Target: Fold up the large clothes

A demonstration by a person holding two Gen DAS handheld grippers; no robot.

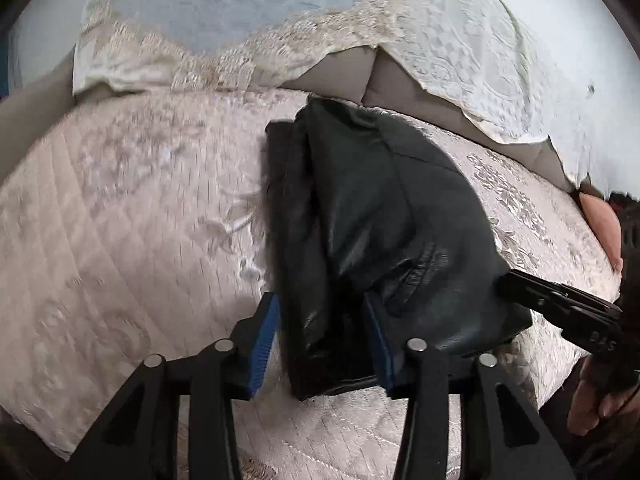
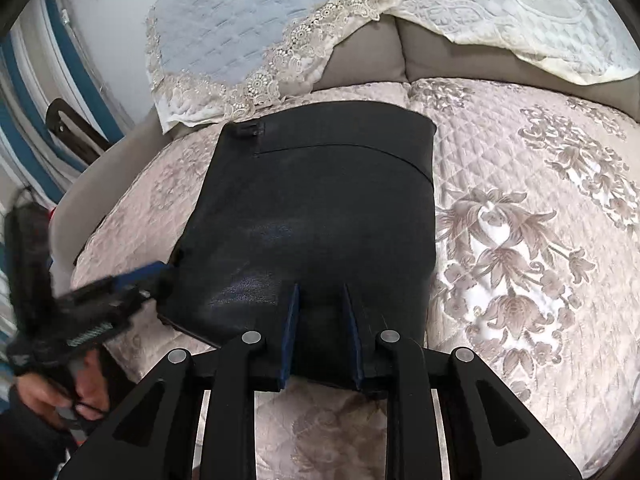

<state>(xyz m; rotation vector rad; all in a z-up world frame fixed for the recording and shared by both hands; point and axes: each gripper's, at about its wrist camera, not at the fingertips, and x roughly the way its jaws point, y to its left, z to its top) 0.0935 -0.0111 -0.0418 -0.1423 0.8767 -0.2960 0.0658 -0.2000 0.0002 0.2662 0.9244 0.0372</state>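
A black leather garment [image 1: 384,224] lies folded into a compact block on a pale quilted sofa cover [image 1: 120,220]; it also shows in the right wrist view [image 2: 320,208]. My left gripper [image 1: 322,332] is open, its blue pads straddling the garment's near left edge. It appears blurred at the garment's left side in the right wrist view [image 2: 156,276]. My right gripper [image 2: 320,320] is open, its pads over the garment's near edge. It shows at the garment's right side in the left wrist view [image 1: 508,280].
Grey back cushions [image 2: 368,52] carry lace-trimmed covers [image 2: 248,32]. The floral quilted cover [image 2: 520,240] extends to the right. A striped item and a black object [image 2: 68,128] stand left of the sofa.
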